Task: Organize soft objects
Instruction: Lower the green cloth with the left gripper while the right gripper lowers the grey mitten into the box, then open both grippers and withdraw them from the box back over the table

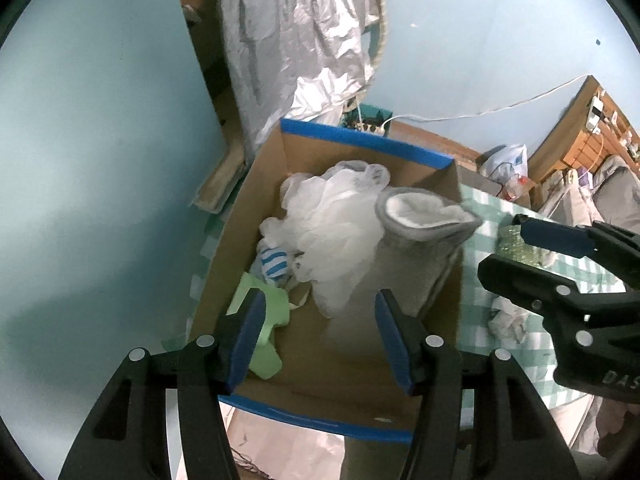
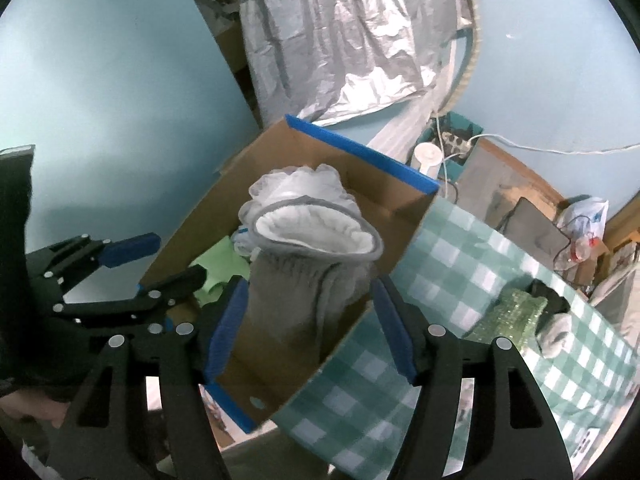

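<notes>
A cardboard box [image 1: 444,320] with blue-taped rims stands on the table and holds soft things: a grey fleece-lined slipper boot [image 1: 424,232], a white mesh sponge [image 1: 332,220], a blue-striped sock [image 1: 274,266] and a green cloth [image 1: 272,320]. My left gripper [image 1: 320,340] is open and empty above the box's near end. My right gripper [image 2: 310,328] is open around the grey boot's [image 2: 304,280] shaft without clearly pinching it. The box also shows in the right wrist view [image 2: 400,208]. A green glittery sponge [image 2: 508,316] and a grey sock ball [image 2: 558,334] lie on the tablecloth to the right.
The table has a green checked cloth [image 2: 452,256]. A silver foil sheet [image 2: 352,40] hangs behind the box against a pale blue wall. White cables, a white cup [image 2: 428,158] and a plastic bag [image 2: 584,220] sit at the back right. Crumpled white tissue [image 1: 508,316] lies beside the box.
</notes>
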